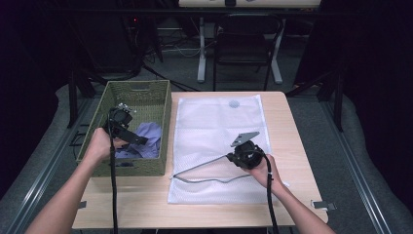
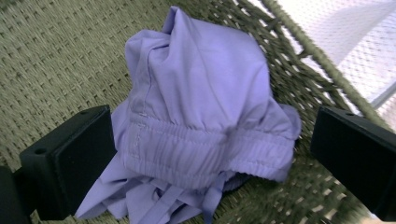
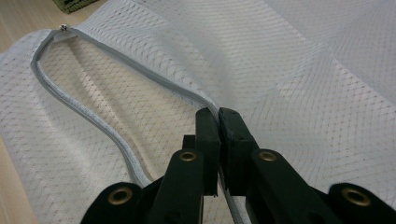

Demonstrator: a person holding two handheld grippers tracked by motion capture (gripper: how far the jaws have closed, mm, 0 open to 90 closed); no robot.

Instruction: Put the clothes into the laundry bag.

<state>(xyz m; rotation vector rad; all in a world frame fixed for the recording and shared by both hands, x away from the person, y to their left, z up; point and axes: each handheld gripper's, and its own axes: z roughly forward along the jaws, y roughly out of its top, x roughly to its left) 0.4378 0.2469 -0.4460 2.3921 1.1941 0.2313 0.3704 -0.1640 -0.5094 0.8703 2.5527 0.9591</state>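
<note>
A purple garment (image 1: 148, 134) lies bunched in a green woven basket (image 1: 165, 122) at the table's left. My left gripper (image 1: 137, 140) reaches down into the basket and is open. In the left gripper view its jaws (image 2: 210, 140) stand wide on either side of the garment (image 2: 201, 102), with neither black pad (image 2: 74, 158) pressing on it. A white mesh laundry bag (image 1: 219, 126) lies flat mid-table. My right gripper (image 1: 230, 157) is shut on the bag's grey zipper edge (image 3: 116, 60) and holds the mouth open; the closed jaws (image 3: 218, 116) pinch the upper edge.
The basket overhangs the left side of the wooden table (image 1: 136, 195). The bag's mouth faces the table's near edge, close to the basket's wall (image 2: 327, 70). A dark chair (image 1: 243, 44) and a white desk leg (image 1: 201, 48) stand beyond the far edge.
</note>
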